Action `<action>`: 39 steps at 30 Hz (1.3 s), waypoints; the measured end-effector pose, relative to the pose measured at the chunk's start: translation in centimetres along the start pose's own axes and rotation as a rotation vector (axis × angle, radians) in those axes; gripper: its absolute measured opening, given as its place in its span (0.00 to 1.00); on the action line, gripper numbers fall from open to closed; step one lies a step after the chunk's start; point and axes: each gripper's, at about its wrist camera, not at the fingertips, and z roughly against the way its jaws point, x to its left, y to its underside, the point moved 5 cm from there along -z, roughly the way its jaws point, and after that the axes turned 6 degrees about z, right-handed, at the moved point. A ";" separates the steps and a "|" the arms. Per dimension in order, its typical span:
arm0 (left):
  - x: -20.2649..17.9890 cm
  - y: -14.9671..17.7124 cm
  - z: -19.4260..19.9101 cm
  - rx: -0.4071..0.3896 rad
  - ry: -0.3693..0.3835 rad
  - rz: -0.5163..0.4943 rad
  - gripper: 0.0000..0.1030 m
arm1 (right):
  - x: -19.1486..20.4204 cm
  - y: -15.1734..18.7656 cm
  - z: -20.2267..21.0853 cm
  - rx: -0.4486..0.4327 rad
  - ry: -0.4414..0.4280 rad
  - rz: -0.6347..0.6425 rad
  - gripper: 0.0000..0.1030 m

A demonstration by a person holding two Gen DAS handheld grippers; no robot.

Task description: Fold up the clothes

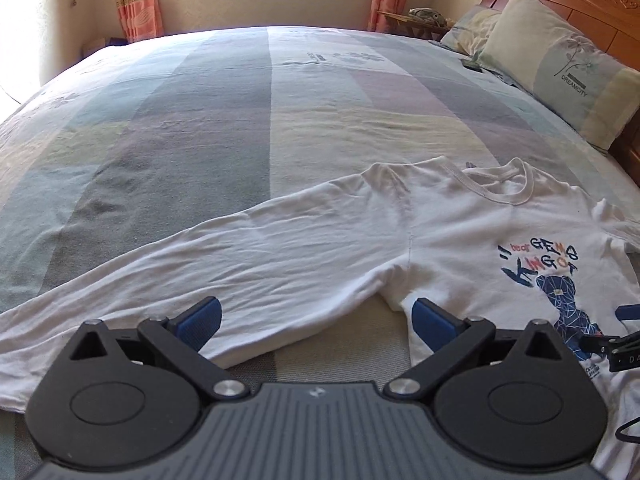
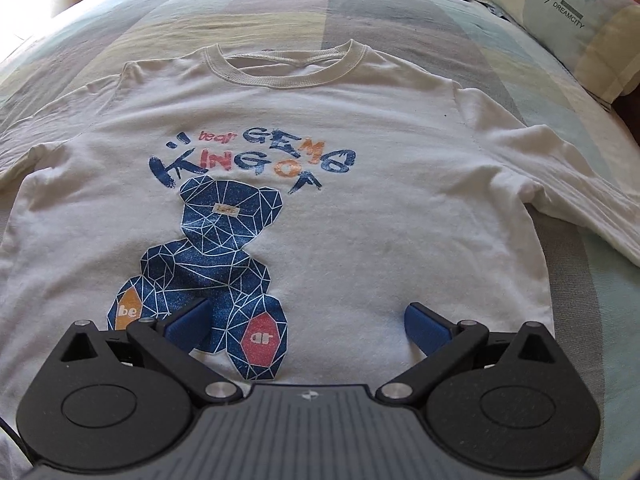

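On the striped pastel bedsheet [image 1: 224, 120], a white long-sleeved cotton shirt with a blue bear print [image 2: 320, 128] lies flat, front up.
Left gripper [image 1: 316, 322] hovers wide open over its left sleeve [image 1: 208, 256]; right gripper [image 2: 306, 326], equally spread, over the near hem, both holding nothing.

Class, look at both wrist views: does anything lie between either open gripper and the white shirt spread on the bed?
Nothing visible does. The left gripper hangs open over the long sleeve, and the right gripper hangs open over the white shirt at its bear print. Only bare fabric lies between the fingers.
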 end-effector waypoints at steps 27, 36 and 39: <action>-35.3 -7.7 -15.8 0.234 0.644 0.080 0.98 | -30.9 -1.5 -1.5 -0.296 0.324 -0.228 1.00; -38.6 -8.5 -21.6 0.160 0.497 0.089 0.98 | -32.2 1.7 -3.8 -0.217 0.195 -0.236 1.00; -38.8 -9.9 -22.3 0.123 0.437 0.082 0.98 | -32.5 2.7 -3.3 -0.234 0.165 -0.202 1.00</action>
